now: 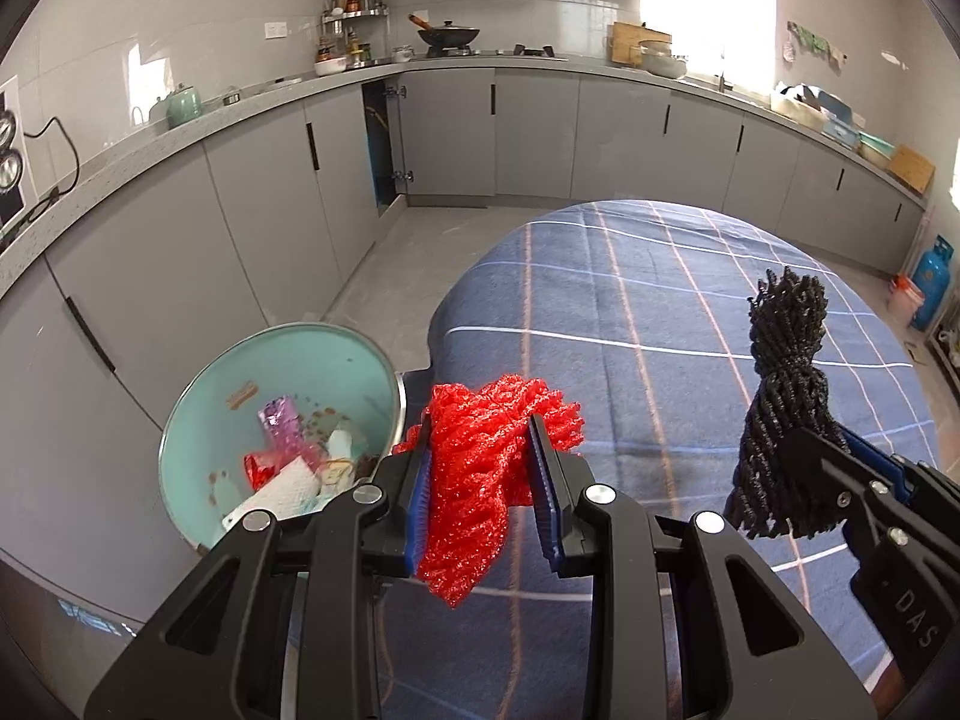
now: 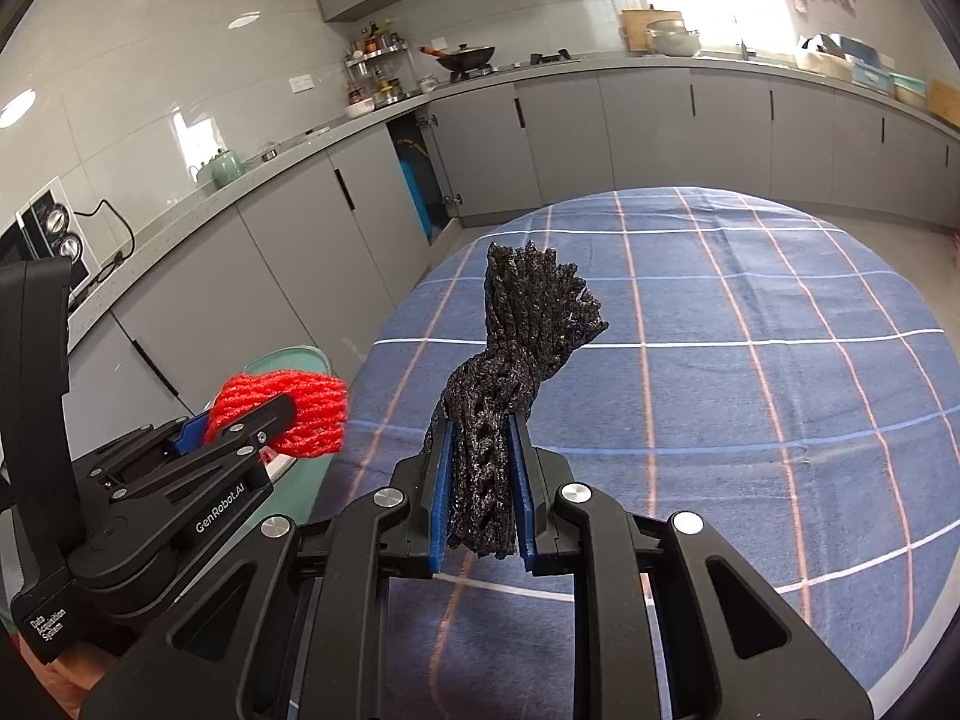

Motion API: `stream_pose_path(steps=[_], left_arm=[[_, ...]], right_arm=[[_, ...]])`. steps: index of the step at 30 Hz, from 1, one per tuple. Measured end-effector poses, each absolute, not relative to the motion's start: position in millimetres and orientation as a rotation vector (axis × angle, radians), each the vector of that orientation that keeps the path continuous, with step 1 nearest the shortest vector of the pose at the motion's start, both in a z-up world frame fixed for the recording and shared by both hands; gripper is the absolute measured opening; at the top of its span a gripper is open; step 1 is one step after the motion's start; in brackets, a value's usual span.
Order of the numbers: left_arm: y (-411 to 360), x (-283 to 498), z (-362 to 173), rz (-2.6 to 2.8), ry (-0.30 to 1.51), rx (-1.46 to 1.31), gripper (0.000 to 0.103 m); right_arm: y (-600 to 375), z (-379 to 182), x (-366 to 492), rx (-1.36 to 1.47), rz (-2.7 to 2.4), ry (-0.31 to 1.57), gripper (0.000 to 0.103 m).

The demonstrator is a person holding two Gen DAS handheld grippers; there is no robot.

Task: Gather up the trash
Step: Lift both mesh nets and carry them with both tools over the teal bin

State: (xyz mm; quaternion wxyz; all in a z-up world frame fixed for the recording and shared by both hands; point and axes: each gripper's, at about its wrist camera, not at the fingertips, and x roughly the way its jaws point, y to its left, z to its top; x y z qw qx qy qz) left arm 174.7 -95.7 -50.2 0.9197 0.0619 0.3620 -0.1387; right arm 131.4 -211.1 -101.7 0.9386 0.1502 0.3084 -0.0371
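Over the table's point(image 1: 660, 324) edge, our left gripper point(image 1: 480, 480) clamps red netting point(image 1: 480, 450) beside the half-filled bin point(image 1: 204, 396) — in the right view, our right gripper point(image 2: 480, 492) pinches black netting point(image 2: 510, 360) — both still undropped.

The desk point(image 1: 690, 312) wears a blue cloth crossed by a check of thin white and pale orange lines. Above the cloth, a bright red foam net point(image 1: 480, 468) sits between blue pads on the black left gripper point(image 1: 483, 480), and to its right a black foam net point(image 2: 510, 396) with a faint glitter sits between the same blue pads of the black right gripper point(image 2: 483, 498). Left of the desk, the bin point(image 1: 198, 420) is mint green inside, holding scraps of purple, red and white, and the cabinets point(image 1: 540, 132) beyond the desk are plain grey with black handles.
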Motion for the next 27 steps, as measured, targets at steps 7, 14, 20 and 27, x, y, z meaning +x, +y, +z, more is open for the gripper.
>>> stream_pose_path(steps=[7, 14, 20, 27], left_arm=[[-64.3, 174.0, -50.1, -0.241, 0.746, 0.091, 0.029], [-36.1, 173.2, -47.9, -0.182, 0.739, 0.064, 0.029], [-19.2, 173.7, -47.3, -0.139, 0.736, 0.046, 0.029], [3.3, 178.8, -47.9, -0.090, 0.736, 0.024, 0.029]], right_arm=[[-190.3, -99.9, 134.1, 0.290, -0.037, 0.634, 0.019], [-167.2, -96.4, 140.1, 0.264, 0.017, 0.637, 0.019], [-145.1, -93.8, 146.0, 0.234, 0.066, 0.640, 0.019], [-122.7, -89.3, 153.9, 0.210, 0.113, 0.638, 0.019]])
